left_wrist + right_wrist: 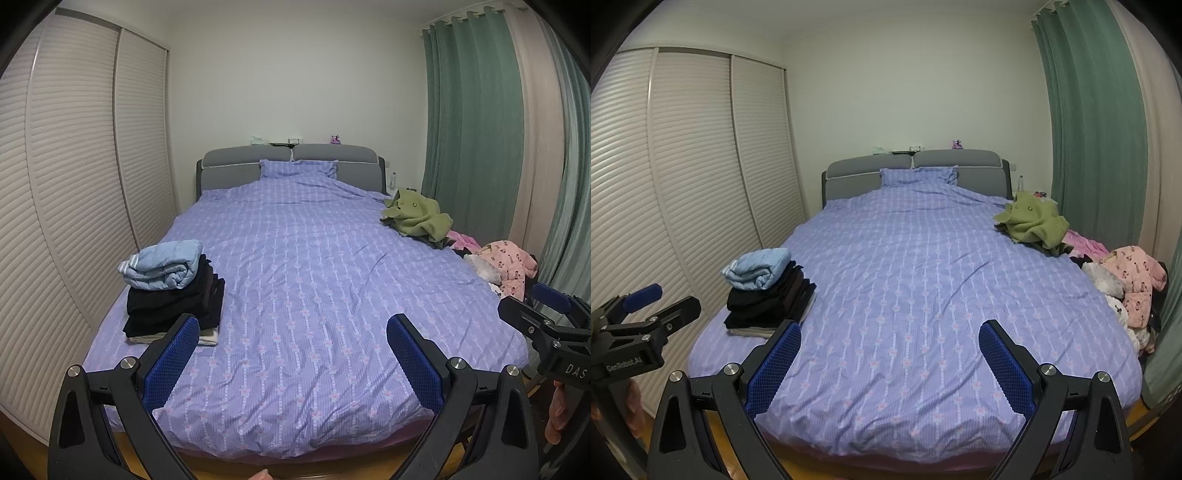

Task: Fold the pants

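Bed: one bed (295, 295) is seen from its foot, covered by a lilac patterned duvet, with one matching pillow (298, 169) propped against a grey padded headboard (291, 158).

Folded stack: one pile of folded clothes (173, 291) is set on the left side of the bed, near the foot. Several dark folded garments, possibly pants, are stacked over a pale one, and a light blue folded item (162, 264) is laid on top. The exact number of pieces cannot be counted.

Unfolded clothes: one loose heap is spread along the right edge of the bed. An olive green garment (1032, 221) is seen farthest back, a pink item (1084, 243) beside it, and a pink printed garment (1134, 284) nearest the foot. Pants cannot be told apart within this heap.

Left claw (291, 354): its two blue-padded fingers are spread wide apart above the foot of the bed; nothing is held or touched.

Right claw (890, 360): its two blue-padded fingers are likewise spread wide; nothing is gripped, and the duvet is seen between them.

Surroundings: slatted wardrobe doors (683, 184) are seen along the left wall, and green curtains (476, 122) on the right.
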Demonstrator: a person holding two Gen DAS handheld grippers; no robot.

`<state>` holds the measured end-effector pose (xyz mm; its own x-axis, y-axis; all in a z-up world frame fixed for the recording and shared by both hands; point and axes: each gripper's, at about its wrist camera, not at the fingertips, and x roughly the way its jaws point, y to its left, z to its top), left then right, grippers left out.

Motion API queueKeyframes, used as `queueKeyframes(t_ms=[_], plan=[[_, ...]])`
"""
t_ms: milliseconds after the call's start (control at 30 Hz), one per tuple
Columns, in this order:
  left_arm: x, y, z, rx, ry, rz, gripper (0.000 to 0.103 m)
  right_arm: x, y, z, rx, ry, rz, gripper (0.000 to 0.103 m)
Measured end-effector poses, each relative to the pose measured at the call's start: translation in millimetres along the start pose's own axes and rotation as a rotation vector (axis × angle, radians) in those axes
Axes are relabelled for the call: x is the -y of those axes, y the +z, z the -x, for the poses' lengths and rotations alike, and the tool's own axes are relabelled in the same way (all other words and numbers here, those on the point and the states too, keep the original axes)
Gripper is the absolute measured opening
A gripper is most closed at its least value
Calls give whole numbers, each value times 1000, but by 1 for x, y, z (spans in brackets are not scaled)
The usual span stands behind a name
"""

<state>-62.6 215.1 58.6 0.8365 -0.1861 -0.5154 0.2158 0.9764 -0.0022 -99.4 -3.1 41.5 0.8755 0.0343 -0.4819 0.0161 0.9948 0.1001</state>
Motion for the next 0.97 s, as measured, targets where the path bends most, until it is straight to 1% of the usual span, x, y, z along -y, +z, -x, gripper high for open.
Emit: queueKeyframes(t_ms=[200,567,967], plan=[[7,-1,3,10,26,-23,103,0,0,0,0,0,3,98],[7,-2,5,7,25,2,103,4,-3,1,-4,-2,5,98],[9,0,8,6,31,1,103,4,-2,2,-1,-1,3,98]])
